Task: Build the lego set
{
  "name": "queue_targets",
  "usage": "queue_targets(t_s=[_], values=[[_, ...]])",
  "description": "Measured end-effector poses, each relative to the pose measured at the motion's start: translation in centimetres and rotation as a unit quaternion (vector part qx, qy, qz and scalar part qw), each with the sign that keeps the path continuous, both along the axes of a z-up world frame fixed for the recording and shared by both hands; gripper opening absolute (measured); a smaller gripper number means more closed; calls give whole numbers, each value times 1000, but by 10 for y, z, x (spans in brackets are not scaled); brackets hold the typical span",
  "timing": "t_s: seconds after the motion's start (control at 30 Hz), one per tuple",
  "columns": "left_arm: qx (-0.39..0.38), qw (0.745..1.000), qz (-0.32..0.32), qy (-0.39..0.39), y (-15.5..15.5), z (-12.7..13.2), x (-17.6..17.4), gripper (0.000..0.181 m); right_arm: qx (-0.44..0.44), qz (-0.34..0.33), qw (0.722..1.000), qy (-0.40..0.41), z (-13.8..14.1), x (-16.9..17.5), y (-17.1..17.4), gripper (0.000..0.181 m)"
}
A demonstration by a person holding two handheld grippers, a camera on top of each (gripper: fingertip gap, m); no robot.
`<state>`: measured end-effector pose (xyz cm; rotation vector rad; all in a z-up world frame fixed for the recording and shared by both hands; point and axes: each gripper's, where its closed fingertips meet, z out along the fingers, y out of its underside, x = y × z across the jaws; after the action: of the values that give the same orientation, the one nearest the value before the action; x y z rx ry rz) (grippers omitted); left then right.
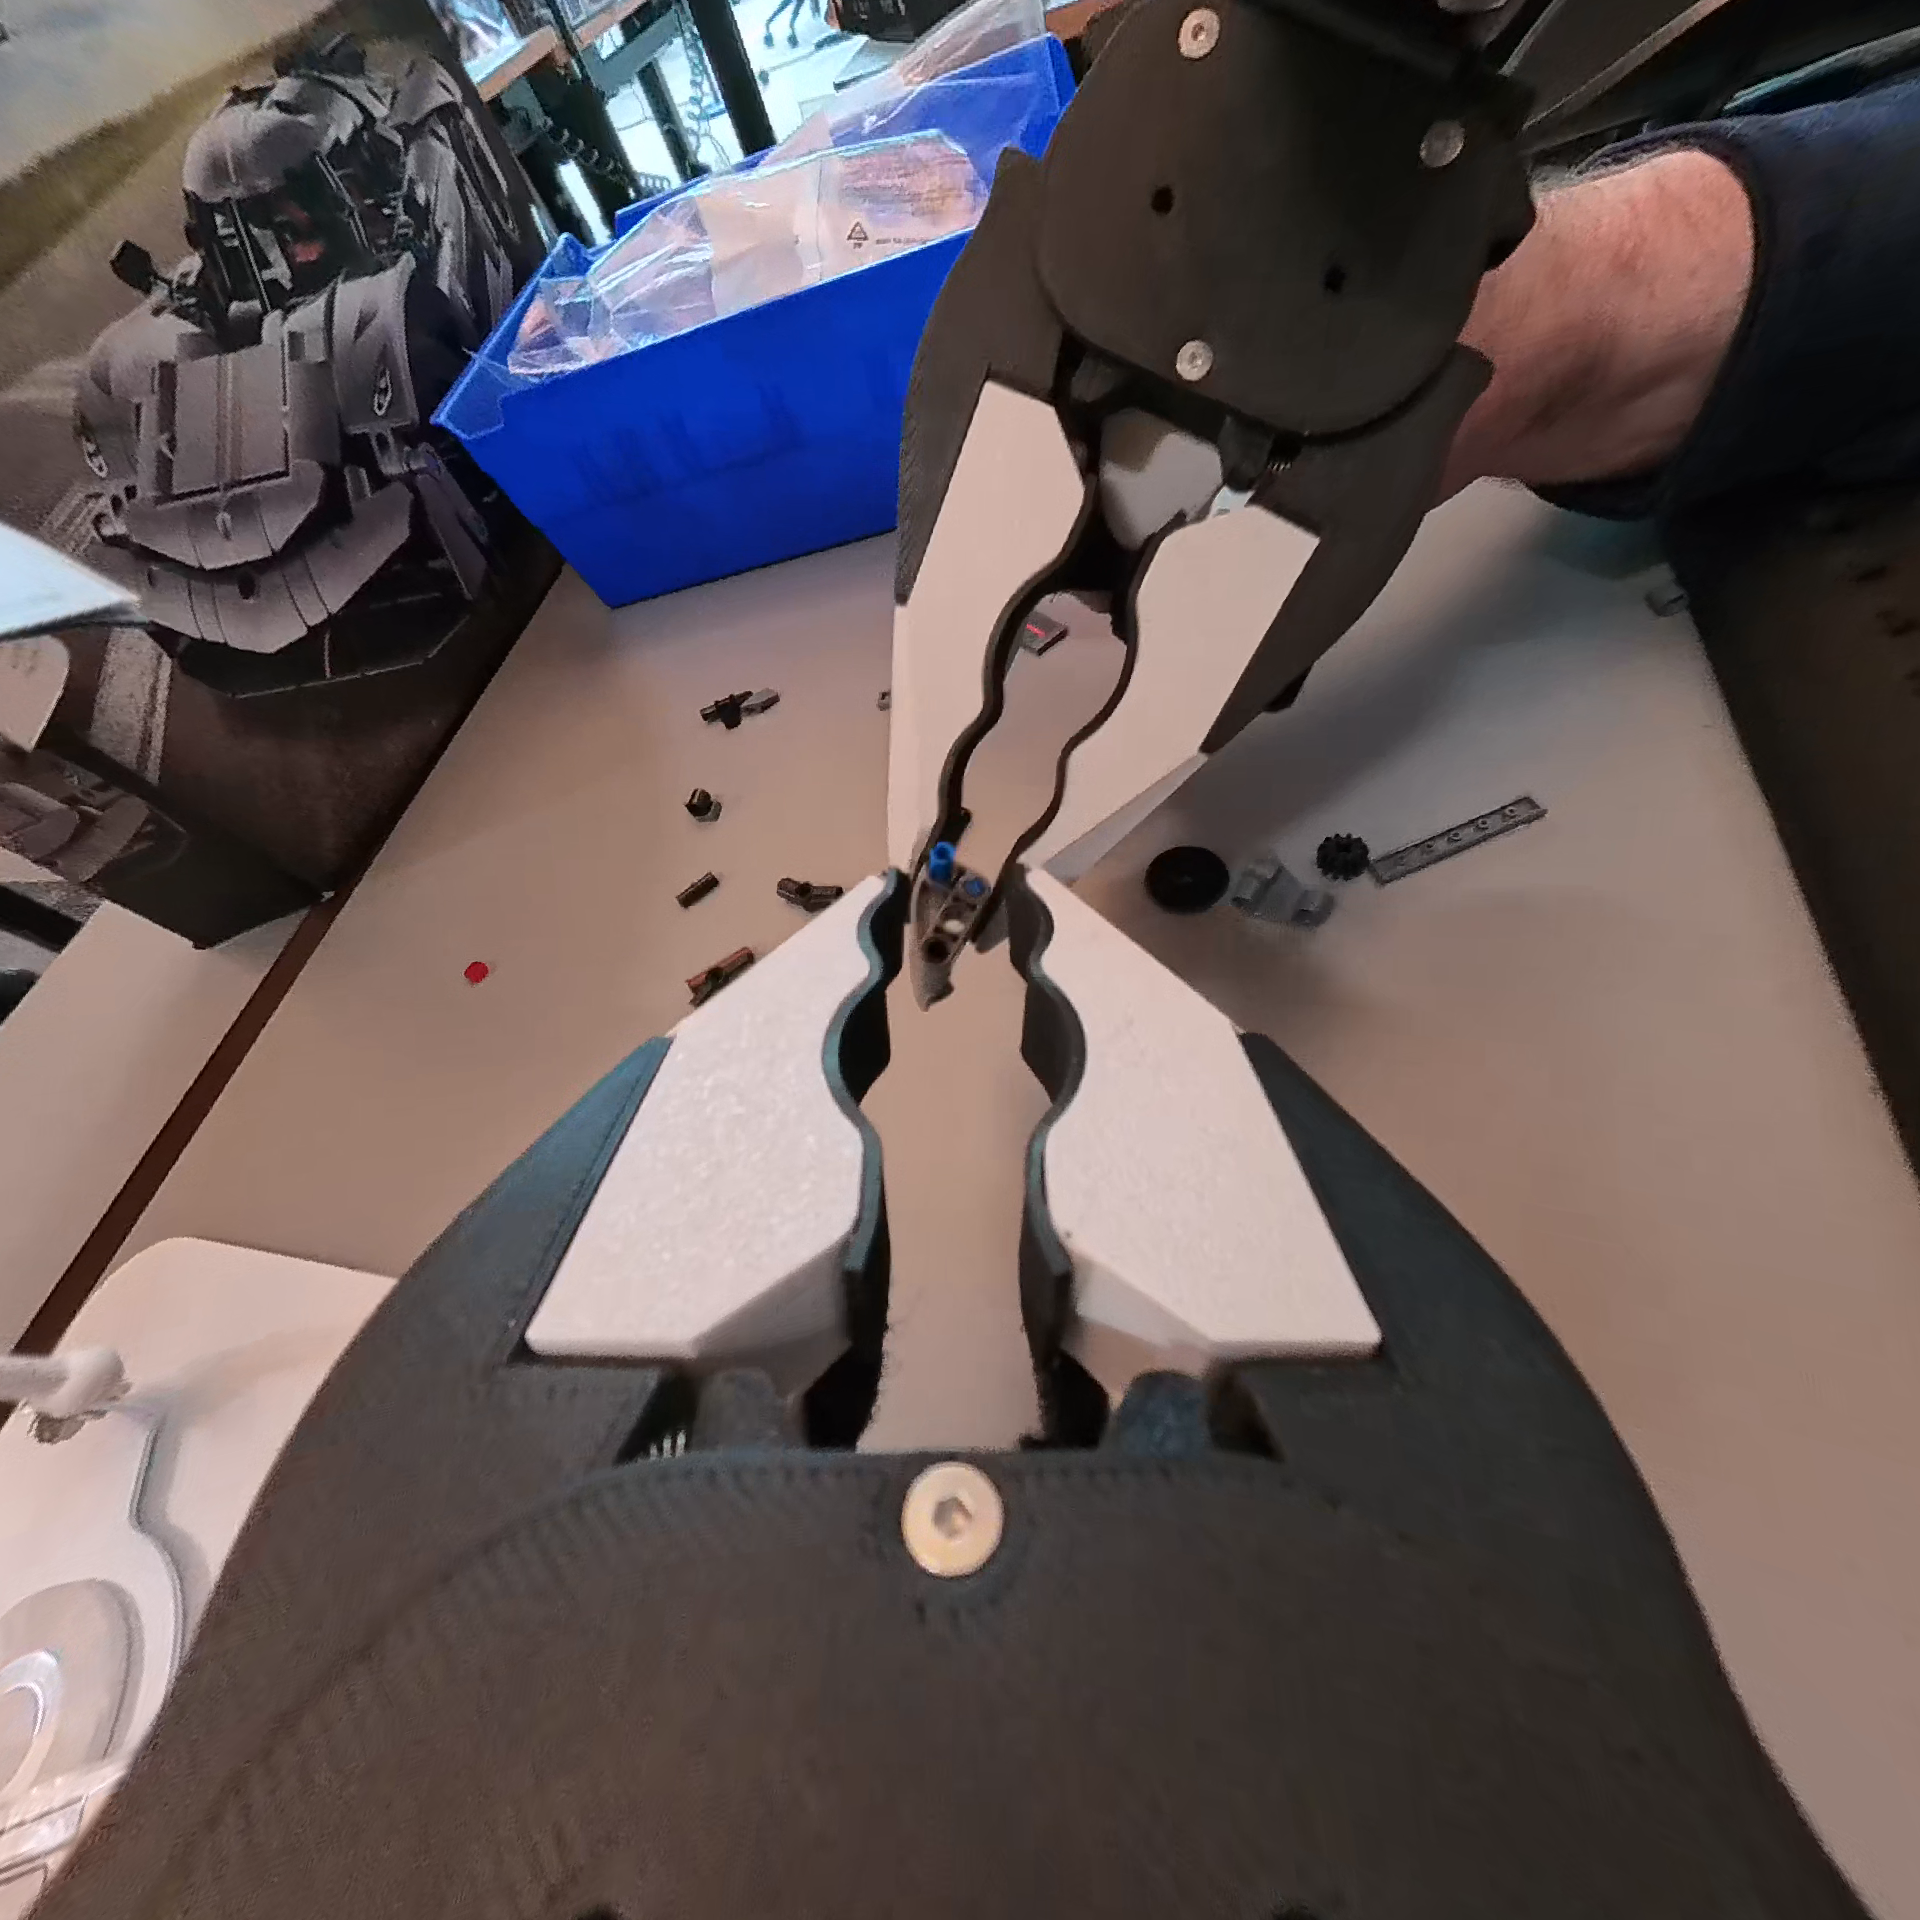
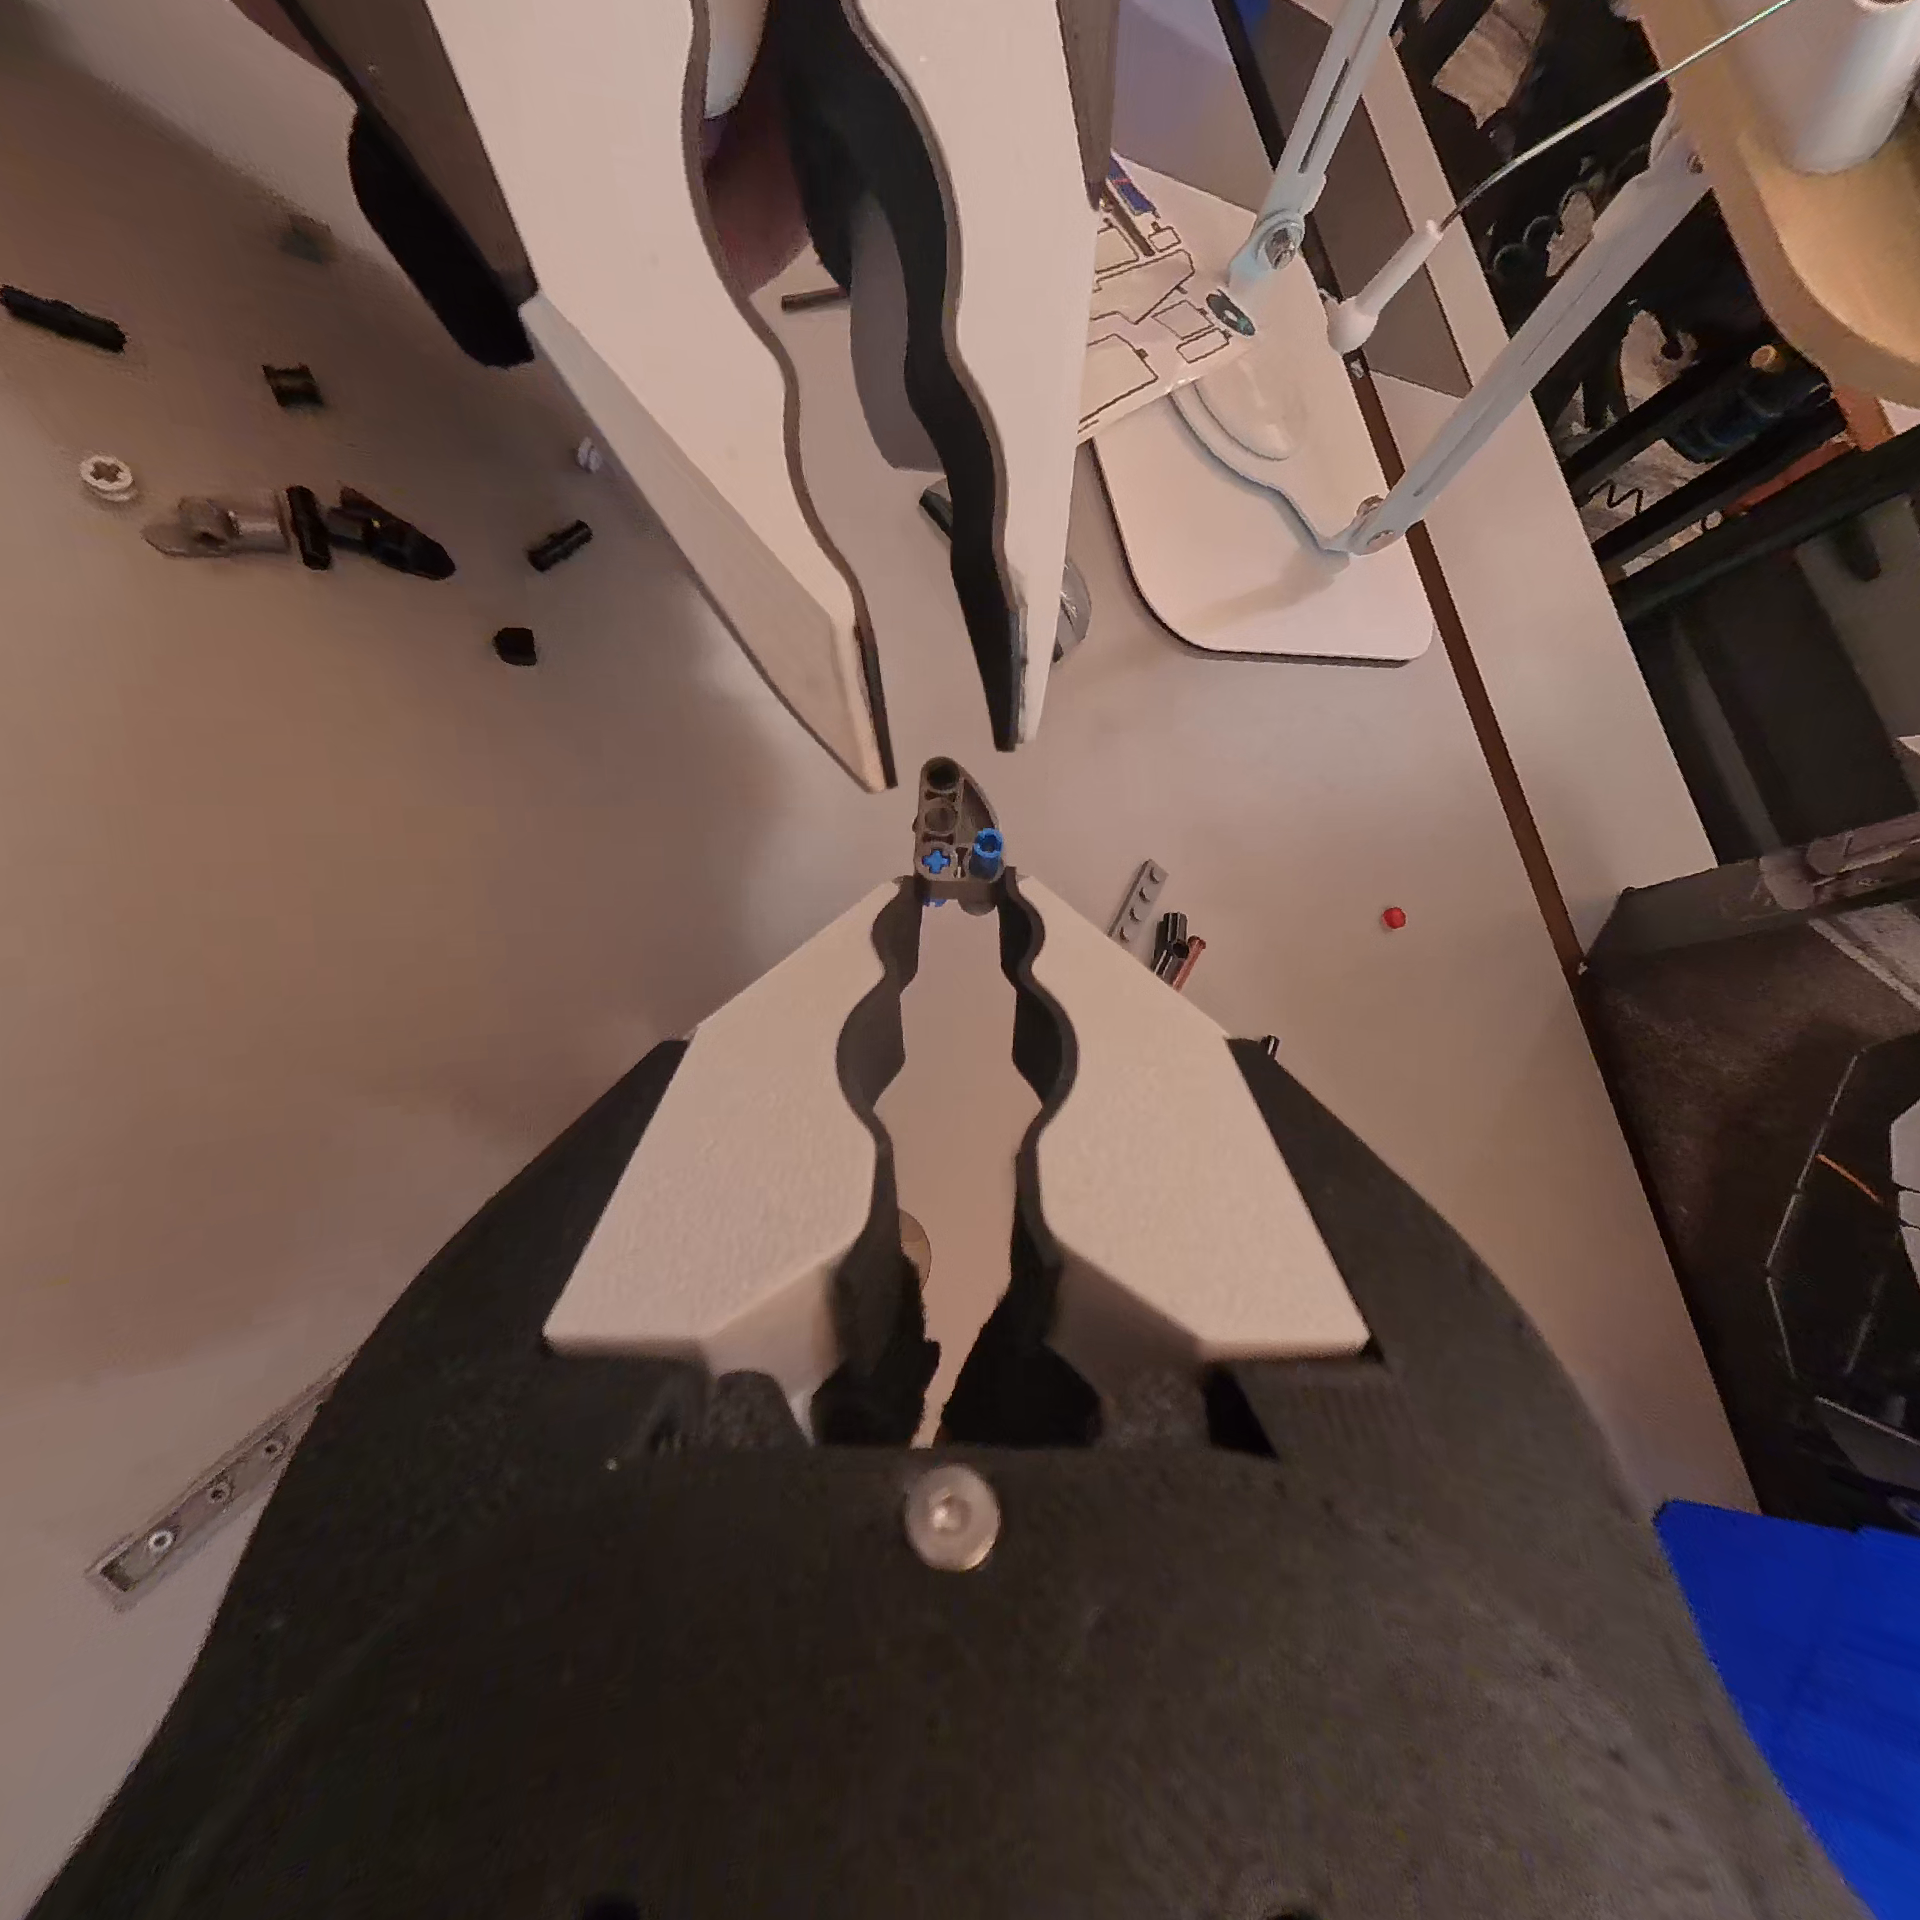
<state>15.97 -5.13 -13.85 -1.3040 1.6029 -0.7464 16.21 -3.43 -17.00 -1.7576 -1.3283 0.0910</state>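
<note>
A small dark grey Lego beam with blue pins point(image 2: 948, 821) is held at one end by my right gripper point(image 2: 958, 883), which is shut on it above the table. In the left wrist view the same beam point(image 1: 938, 935) hangs from the right gripper point(image 1: 971, 847), which comes in from above. My left gripper point(image 1: 954, 883) is open and empty. Its fingertips point(image 1: 878, 904) stand on either side of the beam's free end without closing on it. In the right wrist view the left gripper point(image 2: 945, 758) points down at the beam's tip from just beyond it.
Loose parts lie on the white table point(image 1: 520, 1039): black connectors point(image 1: 738, 707), a red stud point(image 1: 476, 972), a black wheel point(image 1: 1184, 878), a grey bracket point(image 1: 1278, 891), a long grey plate point(image 1: 1455, 840). A blue bin of bags point(image 1: 727, 447) and the set's box point(image 1: 260, 416) stand behind. A lamp base point(image 2: 1278, 582) stands near the edge. Both grippers' tips are close together, under 4 cm apart.
</note>
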Motion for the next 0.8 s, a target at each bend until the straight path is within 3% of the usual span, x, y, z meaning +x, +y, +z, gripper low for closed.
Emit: queue_targets(t_s=[0.53,0.8], values=[[17,1000,-1,6,-9,-4,11,0,1,8,1000,-10,-3,-4,-3,14],[20,1000,7,8,-5,-2,8,11,0,9,1000,-9,-3,-4,-3,13]])
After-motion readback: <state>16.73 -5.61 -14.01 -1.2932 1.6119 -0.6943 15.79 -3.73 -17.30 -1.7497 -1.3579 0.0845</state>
